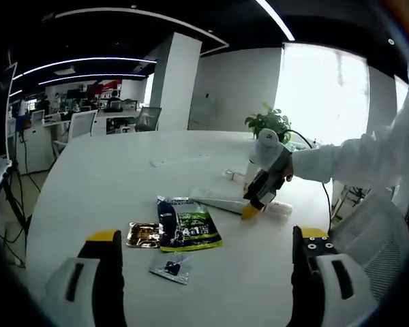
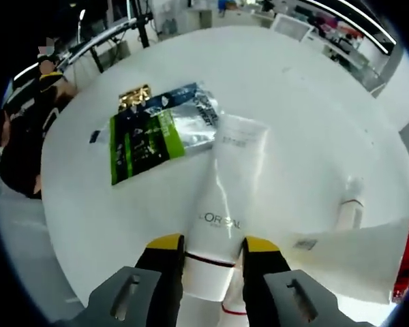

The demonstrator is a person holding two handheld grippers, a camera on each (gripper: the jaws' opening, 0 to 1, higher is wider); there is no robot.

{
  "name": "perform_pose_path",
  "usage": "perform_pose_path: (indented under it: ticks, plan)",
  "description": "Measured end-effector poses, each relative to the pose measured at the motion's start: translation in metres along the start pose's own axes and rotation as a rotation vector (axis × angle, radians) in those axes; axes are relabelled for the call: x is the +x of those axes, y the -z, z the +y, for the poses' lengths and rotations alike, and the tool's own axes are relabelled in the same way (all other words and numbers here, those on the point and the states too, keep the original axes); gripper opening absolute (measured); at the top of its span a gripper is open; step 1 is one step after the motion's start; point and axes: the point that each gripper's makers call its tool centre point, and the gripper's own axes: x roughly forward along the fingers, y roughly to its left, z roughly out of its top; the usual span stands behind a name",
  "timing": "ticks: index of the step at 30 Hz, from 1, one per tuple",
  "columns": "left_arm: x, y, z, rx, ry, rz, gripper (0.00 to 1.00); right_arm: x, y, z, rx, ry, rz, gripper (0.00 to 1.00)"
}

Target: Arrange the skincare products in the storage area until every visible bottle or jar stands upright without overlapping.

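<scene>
The right gripper [image 2: 208, 257] is clamping the lying white tube [image 2: 225, 204] near its cap, risking slippage, while the left gripper [image 1: 204, 248] is hanging open.

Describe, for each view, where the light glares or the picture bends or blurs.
Left gripper view: the window is blown out white, and the ceiling lights bow with fisheye bending. Right gripper view: the foil pouch shows glare, and the round table curves strongly towards the edges.

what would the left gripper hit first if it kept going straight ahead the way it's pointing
Probably the small silver sachet lying flat on the round white table, just ahead between the open left gripper tips; behind it lies the green and dark foil pouch. Depth is uncertain.
</scene>
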Motion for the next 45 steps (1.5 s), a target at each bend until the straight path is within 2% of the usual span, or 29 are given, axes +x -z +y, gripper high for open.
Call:
perform_pose_path:
  ticks: [5,9,13,15,17,20,22,26,28,34,36,41,45]
  plan:
    - [0.012,-0.002,0.001,-0.026,0.035,0.013,0.94,-0.003,0.004,0.000,0.068,-0.004,-0.036,0.22]
    - [0.023,-0.008,-0.005,-0.069,0.080,-0.001,0.89,-0.006,0.007,0.001,0.108,-0.006,-0.061,0.21]
    - [0.039,-0.009,-0.012,-0.115,0.123,0.016,0.78,-0.008,0.011,0.003,0.148,-0.021,-0.082,0.21]
    - [0.047,-0.010,-0.017,-0.125,0.148,0.021,0.77,-0.009,0.014,0.004,0.170,-0.031,-0.095,0.21]
    - [0.055,-0.011,-0.022,-0.168,0.170,0.021,0.73,-0.010,0.016,0.006,0.190,-0.043,-0.112,0.21]
    - [0.066,-0.011,-0.024,-0.229,0.189,0.028,0.67,-0.012,0.017,0.010,0.273,-0.084,-0.142,0.21]
    - [0.073,-0.011,-0.026,-0.268,0.210,0.034,0.64,-0.013,0.019,0.009,0.294,-0.098,-0.153,0.21]
    - [0.087,-0.011,-0.028,-0.299,0.223,0.049,0.61,-0.017,0.020,0.009,0.350,-0.127,-0.175,0.21]
    - [0.095,-0.012,-0.032,-0.334,0.244,0.056,0.58,-0.019,0.019,0.011,0.416,-0.167,-0.194,0.20]
    - [0.126,-0.007,-0.031,-0.386,0.235,0.094,0.55,-0.023,0.020,0.011,0.547,-0.250,-0.240,0.20]
    - [0.136,-0.007,-0.034,-0.447,0.248,0.098,0.52,-0.023,0.021,0.010,0.563,-0.263,-0.251,0.20]
    - [0.160,-0.002,-0.037,-0.507,0.250,0.124,0.52,-0.028,0.018,0.015,0.659,-0.338,-0.297,0.20]
    - [0.177,0.006,-0.034,-0.544,0.224,0.146,0.54,-0.032,0.015,0.016,0.721,-0.396,-0.342,0.20]
